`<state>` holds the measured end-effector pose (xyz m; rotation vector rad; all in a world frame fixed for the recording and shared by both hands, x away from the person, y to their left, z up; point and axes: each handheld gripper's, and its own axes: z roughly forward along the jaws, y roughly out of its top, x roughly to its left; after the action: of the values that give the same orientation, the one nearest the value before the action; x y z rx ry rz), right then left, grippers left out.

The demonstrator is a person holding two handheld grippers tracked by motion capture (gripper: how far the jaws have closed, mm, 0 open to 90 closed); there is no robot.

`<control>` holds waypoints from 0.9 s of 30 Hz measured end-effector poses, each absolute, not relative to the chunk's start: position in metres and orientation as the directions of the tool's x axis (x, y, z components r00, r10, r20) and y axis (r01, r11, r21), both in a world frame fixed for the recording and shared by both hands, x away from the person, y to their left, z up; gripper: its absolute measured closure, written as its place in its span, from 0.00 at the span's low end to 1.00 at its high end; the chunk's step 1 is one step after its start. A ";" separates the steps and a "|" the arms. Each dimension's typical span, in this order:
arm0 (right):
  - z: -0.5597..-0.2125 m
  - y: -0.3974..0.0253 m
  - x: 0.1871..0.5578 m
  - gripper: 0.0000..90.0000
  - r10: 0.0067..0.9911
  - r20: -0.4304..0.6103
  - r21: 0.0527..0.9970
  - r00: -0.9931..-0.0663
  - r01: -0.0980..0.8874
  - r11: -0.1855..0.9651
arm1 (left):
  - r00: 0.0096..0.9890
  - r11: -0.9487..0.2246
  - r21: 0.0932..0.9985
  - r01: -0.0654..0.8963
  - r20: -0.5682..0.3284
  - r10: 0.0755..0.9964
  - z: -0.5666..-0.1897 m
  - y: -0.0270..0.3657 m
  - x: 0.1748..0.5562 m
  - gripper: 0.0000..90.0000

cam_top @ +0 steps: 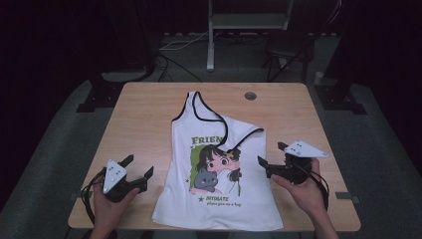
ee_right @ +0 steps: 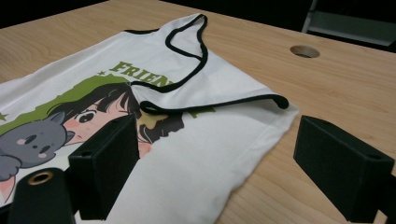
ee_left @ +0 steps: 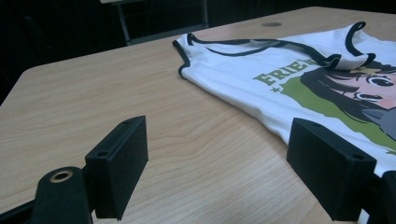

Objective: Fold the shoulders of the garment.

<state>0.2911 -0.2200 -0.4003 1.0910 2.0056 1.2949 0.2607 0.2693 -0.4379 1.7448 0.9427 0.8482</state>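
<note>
A white tank top (cam_top: 219, 169) lies flat in the middle of the wooden table (cam_top: 144, 114), one shoulder strap already folded down over the print. The left gripper (cam_top: 138, 167) and right gripper (cam_top: 271, 154) sit beside its edges, both with jaws spread wide and holding nothing. A shallow pinch would probably catch only the top layer and drag the fold askew; no containers are present.

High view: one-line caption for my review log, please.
White tank top with one strap folded down lies on the wooden table; open left tongs and right tongs flank it.
</note>
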 end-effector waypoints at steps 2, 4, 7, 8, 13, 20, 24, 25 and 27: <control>-0.401 -0.224 0.289 0.15 0.841 0.005 0.910 -0.542 0.351 0.221 | 0.463 -0.257 0.941 0.222 0.130 0.877 -0.438 0.269 0.261 0.22; -0.402 -0.227 0.287 0.15 0.845 0.009 0.911 -0.535 0.353 0.214 | 0.463 -0.256 0.941 0.221 0.130 0.877 -0.438 0.269 0.261 0.22; -0.403 -0.233 0.284 0.15 0.853 0.015 0.913 -0.521 0.355 0.201 | 0.463 -0.256 0.941 0.220 0.130 0.877 -0.438 0.269 0.261 0.22; -0.404 -0.235 0.283 0.15 0.855 0.016 0.914 -0.518 0.355 0.198 | 0.462 -0.256 0.941 0.220 0.130 0.877 -0.438 0.269 0.261 0.22; -0.407 -0.243 0.278 0.15 0.866 0.026 0.915 -0.499 0.360 0.180 | 0.462 -0.256 0.941 0.221 0.130 0.877 -0.438 0.269 0.261 0.22; -0.414 -0.254 0.271 0.15 0.885 0.042 0.917 -0.464 0.370 0.150 | 0.461 -0.257 0.941 0.220 0.131 0.877 -0.438 0.269 0.261 0.22; -0.417 -0.259 0.268 0.15 0.890 0.053 0.919 -0.453 0.372 0.134 | 0.461 -0.257 0.941 0.220 0.132 0.877 -0.438 0.269 0.261 0.22; -0.419 -0.261 0.268 0.15 0.893 0.054 0.920 -0.446 0.371 0.130 | 0.461 -0.257 0.941 0.220 0.132 0.877 -0.438 0.269 0.261 0.22; -0.420 -0.264 0.266 0.15 0.897 0.056 0.920 -0.437 0.372 0.124 | 0.461 -0.256 0.941 0.219 0.131 0.878 -0.438 0.269 0.261 0.22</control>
<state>0.2659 -0.2635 -0.4205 1.2235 1.8785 1.2943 0.2605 0.2691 -0.4380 1.7428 0.9425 0.8518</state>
